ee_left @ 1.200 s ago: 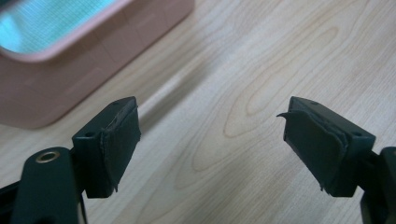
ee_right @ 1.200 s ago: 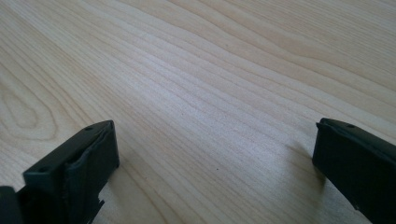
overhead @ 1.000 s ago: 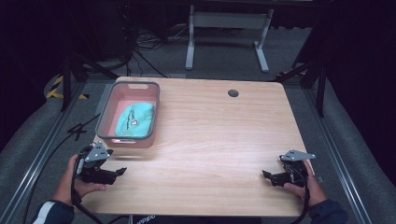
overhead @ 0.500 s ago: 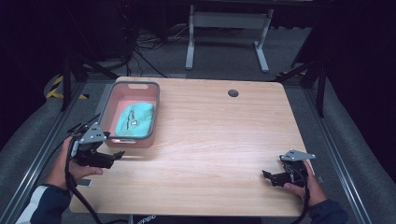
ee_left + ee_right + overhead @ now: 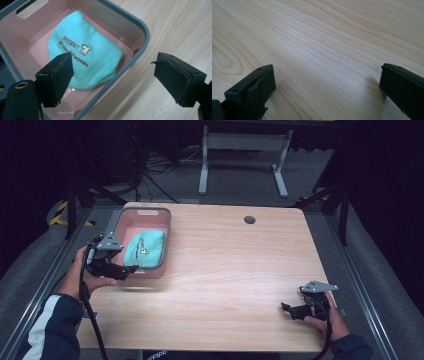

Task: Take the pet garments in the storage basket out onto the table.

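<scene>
Lying folded inside the pink bin (image 5: 140, 32), the teal cloth (image 5: 85, 62) looks soft, light and probably limp, so pinching its raised near fold seems best. Above the bin's near corner, the left gripper (image 5: 113, 75) hangs wide open, empty.

The left gripper (image 5: 129, 268) hangs raised in the person's left hand (image 5: 82, 272), jaws spread wide and holding nothing. The right gripper (image 5: 286, 309) sits low, jaws apart.
</scene>
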